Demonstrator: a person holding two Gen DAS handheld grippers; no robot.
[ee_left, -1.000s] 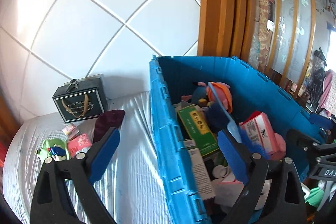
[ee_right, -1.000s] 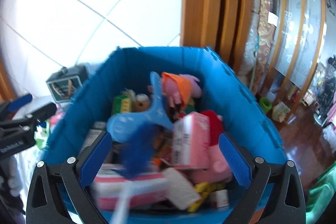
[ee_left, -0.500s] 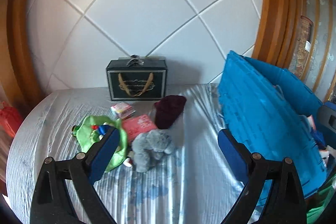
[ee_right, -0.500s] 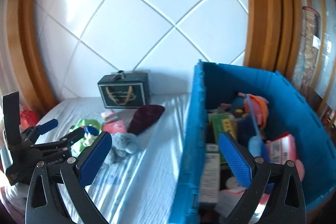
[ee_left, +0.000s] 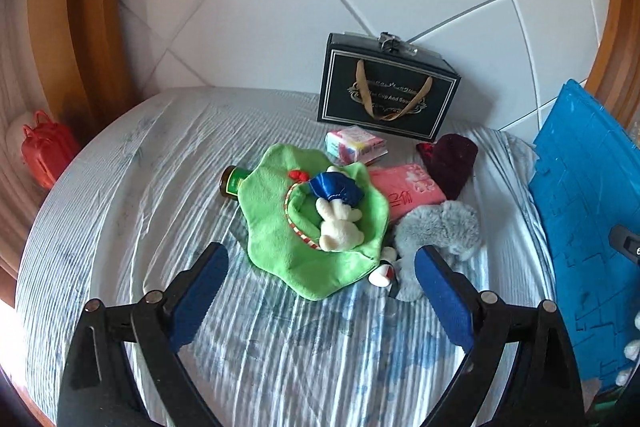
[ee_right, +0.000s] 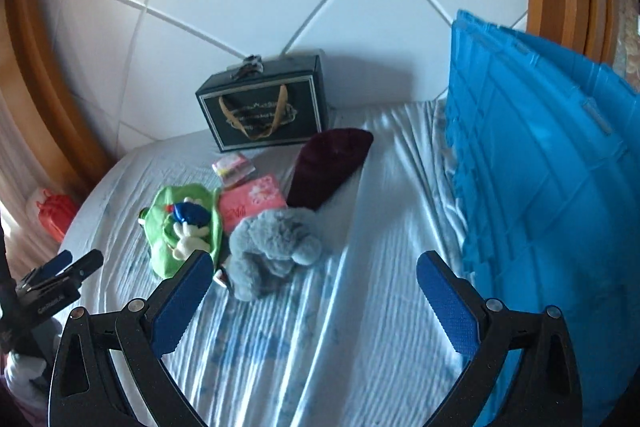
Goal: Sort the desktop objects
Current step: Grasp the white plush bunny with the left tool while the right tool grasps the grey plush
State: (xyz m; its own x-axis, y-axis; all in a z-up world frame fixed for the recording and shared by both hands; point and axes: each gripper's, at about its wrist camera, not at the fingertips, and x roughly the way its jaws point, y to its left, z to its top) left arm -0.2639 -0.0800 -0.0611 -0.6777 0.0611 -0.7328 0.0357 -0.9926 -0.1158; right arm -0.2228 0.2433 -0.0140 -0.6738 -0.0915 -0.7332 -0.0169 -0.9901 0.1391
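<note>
A pile of objects lies on the white cloth: a green plush pad (ee_left: 316, 227) with a small white and blue doll, a grey plush toy (ee_left: 440, 231), a pink pack (ee_left: 404, 187), a dark red pouch (ee_left: 452, 159), a small pastel pack (ee_left: 354, 145) and a green bottle (ee_left: 230, 183) half under the pad. My left gripper (ee_left: 320, 283) is open and empty, hovering just short of the green pad. My right gripper (ee_right: 312, 287) is open and empty, just short of the grey plush toy (ee_right: 276, 247). The blue crate (ee_right: 540, 167) stands at the right.
A black gift bag (ee_left: 388, 87) with gold handles stands against the white tiled wall. A red bag (ee_left: 46, 151) sits beyond the table's left edge. The blue crate's wall (ee_left: 588, 219) bounds the right side. The left gripper shows at the right wrist view's left edge (ee_right: 60, 275).
Both grippers have swung left, away from above the blue crate, and now face the pile on the cloth. Both stay open and empty.
</note>
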